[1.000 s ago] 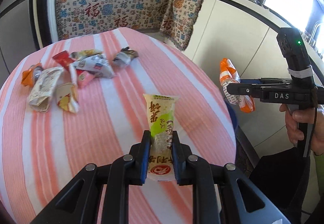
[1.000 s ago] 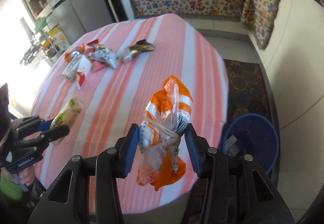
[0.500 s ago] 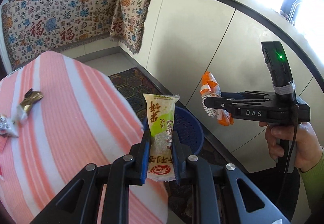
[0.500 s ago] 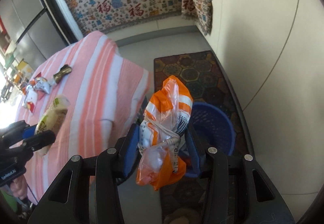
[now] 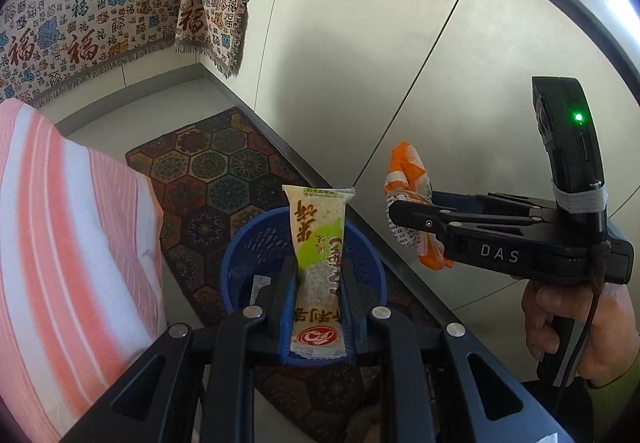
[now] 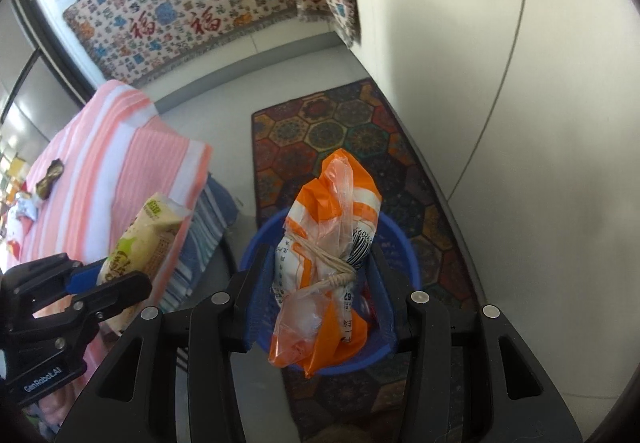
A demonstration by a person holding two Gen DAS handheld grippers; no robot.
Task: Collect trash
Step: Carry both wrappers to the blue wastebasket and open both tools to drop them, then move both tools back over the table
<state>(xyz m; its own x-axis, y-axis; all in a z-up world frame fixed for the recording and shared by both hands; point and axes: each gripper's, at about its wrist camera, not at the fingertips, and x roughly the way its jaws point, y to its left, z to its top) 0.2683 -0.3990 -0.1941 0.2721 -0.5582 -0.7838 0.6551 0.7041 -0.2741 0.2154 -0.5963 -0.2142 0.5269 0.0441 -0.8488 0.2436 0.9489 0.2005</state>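
Two grippers, each clamped on a wrapper, above the blue basket [image 5: 240, 263]

The left gripper [image 5: 316, 307] has its jaws nearly together, pinching a green-and-cream snack wrapper [image 5: 318, 243] upright; the right gripper [image 6: 320, 283] has its jaws partly apart, pressing an orange-and-white bag [image 6: 332, 243] tied with a rubber band; the basket stands on a patterned rug [image 6: 320, 131] beside the striped table [image 5: 60, 243].

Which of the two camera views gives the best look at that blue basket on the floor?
The right wrist view: the blue basket shows more of its rim and wall, though the orange bag covers its middle. In the left wrist view the basket sits behind the green snack packet, mostly hidden.
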